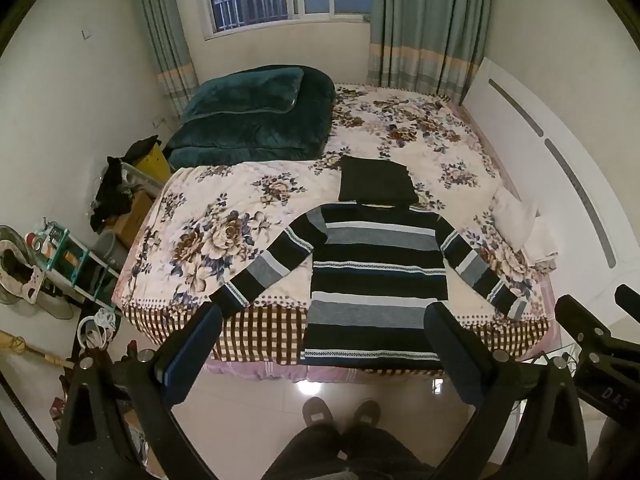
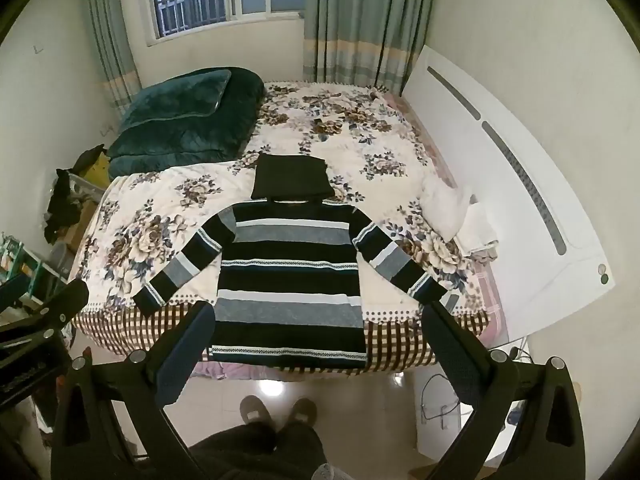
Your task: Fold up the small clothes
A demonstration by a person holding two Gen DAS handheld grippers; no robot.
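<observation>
Garment: we had a striped knit sweater (image 1: 376,276) lying flat on the floral bedspread (image 1: 224,216), hem at the near edge of the bed, neck toward the window, both sleeves spread out and slanting down.
Left sleeve: it (image 1: 266,268) reached toward the near left corner, cuff close to the checked border.
Right sleeve: it (image 2: 396,260) ran out toward the white pillow (image 2: 444,204), cuff near the bed edge.
Finished item: a dark folded garment (image 1: 376,182) sat just beyond the sweater's collar, touching or overlapping it; we could not tell which.
Step in hand: we judged it to be the approach to the first fold, nothing yet grasped.
How to do it well: we would take each sleeve near its cuff, pinch only the one layer and not the bedspread under it, and bring it straight across the chest so the stripes line up; then lift the hem at both corners together and carry it to the shoulders without dragging the body askew.
Left gripper (image 1: 322,328): jaws wide apart, holding nothing, raised above the floor short of the bed, touching no cloth.
Right gripper (image 2: 318,326): jaws wide apart, empty, likewise clear of the sweater.
Risk: we judged the knit likely to stretch or bunch if pulled by one corner.
</observation>
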